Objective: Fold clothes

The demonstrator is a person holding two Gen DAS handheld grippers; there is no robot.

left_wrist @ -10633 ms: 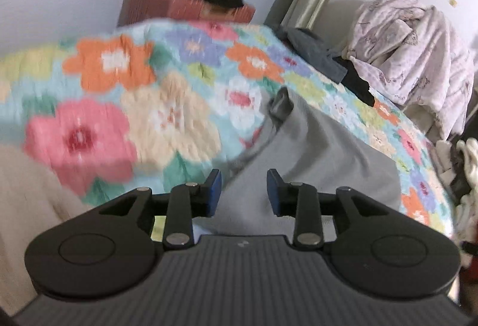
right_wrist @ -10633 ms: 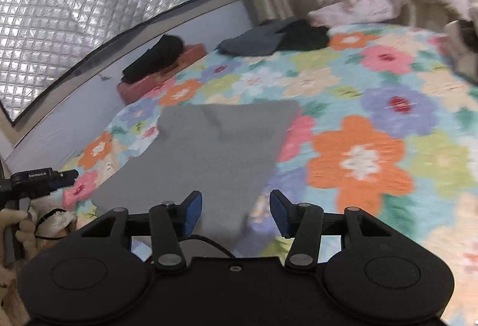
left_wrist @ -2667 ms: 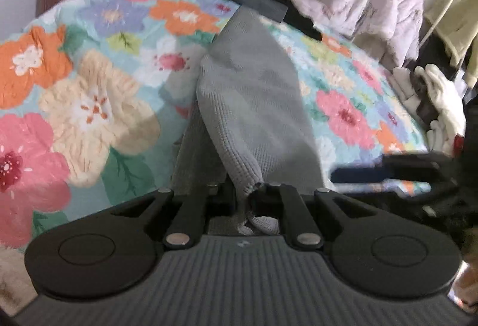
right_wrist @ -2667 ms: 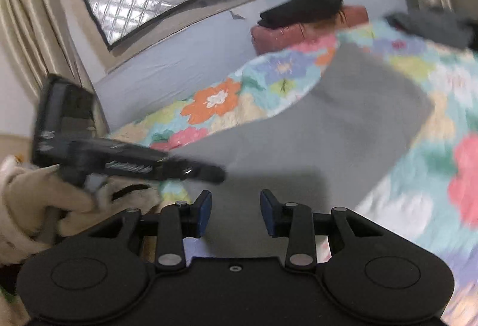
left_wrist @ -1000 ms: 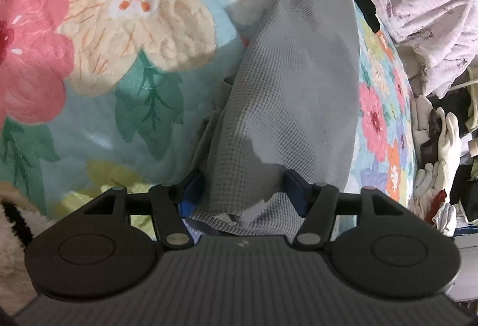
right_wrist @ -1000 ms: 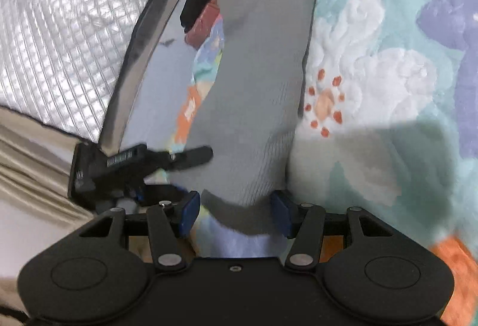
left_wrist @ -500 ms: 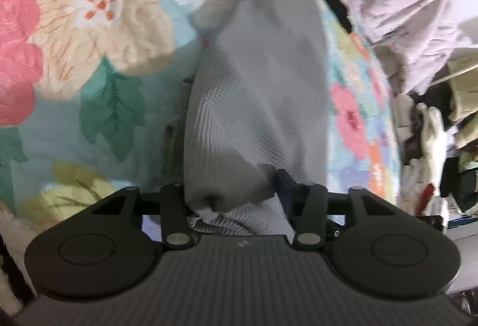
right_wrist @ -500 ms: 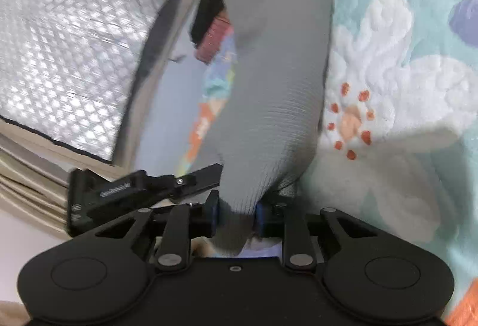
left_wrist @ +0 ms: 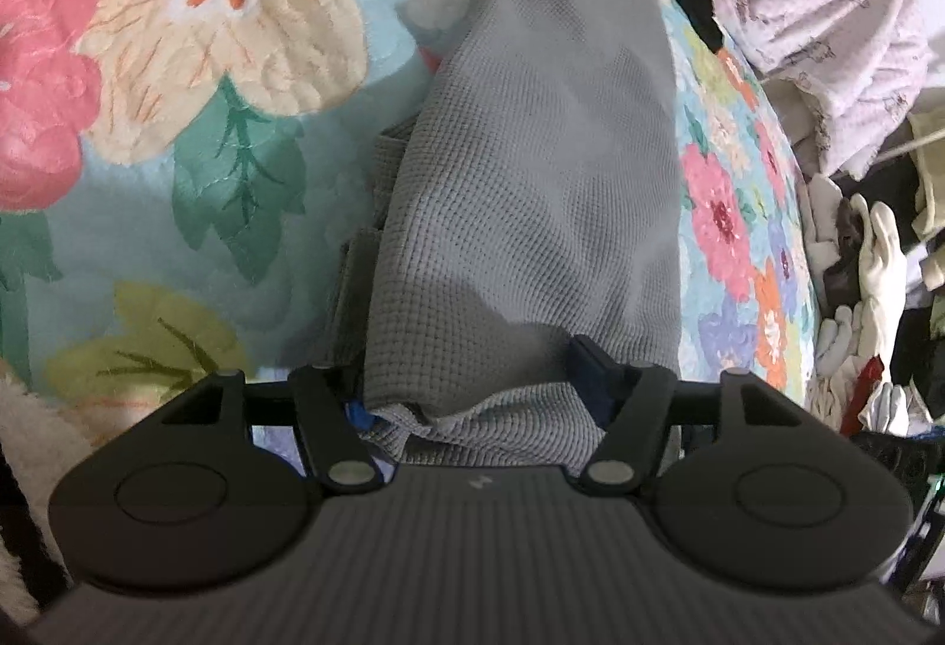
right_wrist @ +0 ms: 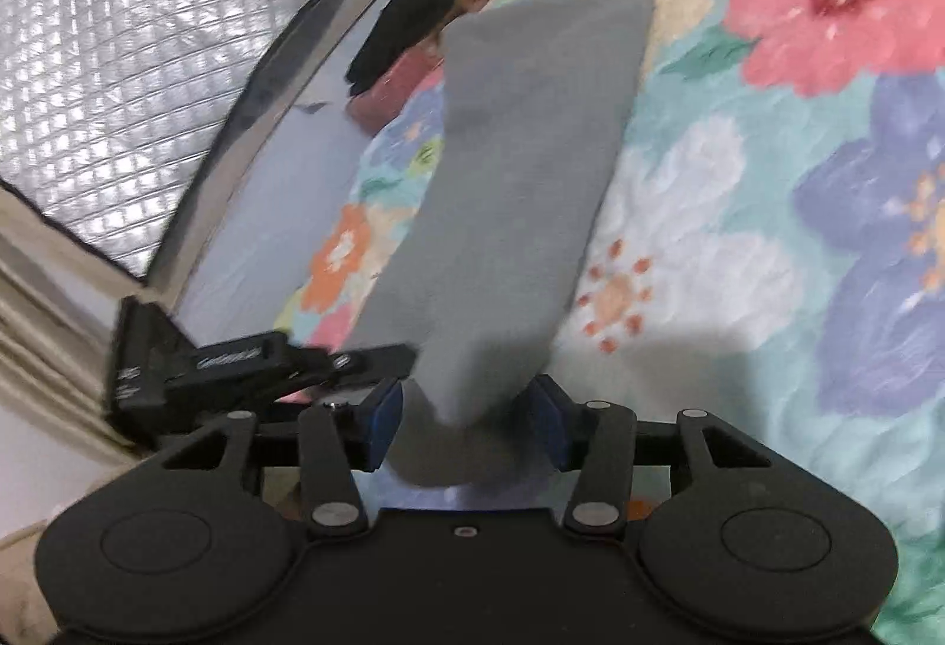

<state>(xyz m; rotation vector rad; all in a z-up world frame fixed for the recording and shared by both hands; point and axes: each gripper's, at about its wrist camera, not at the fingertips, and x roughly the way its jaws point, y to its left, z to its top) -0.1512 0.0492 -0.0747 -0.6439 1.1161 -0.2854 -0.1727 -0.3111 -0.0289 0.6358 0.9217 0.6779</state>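
Spreading apart after a brief pinch half a second ago, both the left gripper (left_wrist: 472, 379) and right gripper (right_wrist: 466, 423) are opening around the grey garment (left_wrist: 531, 184), folded narrow on the floral quilt (left_wrist: 177, 113), suggesting this fold is laid.

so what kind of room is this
Most likely a bedroom: a floral quilt covers what looks like a bed, a grey garment lies on it, and a pile of clothes sits beside it.
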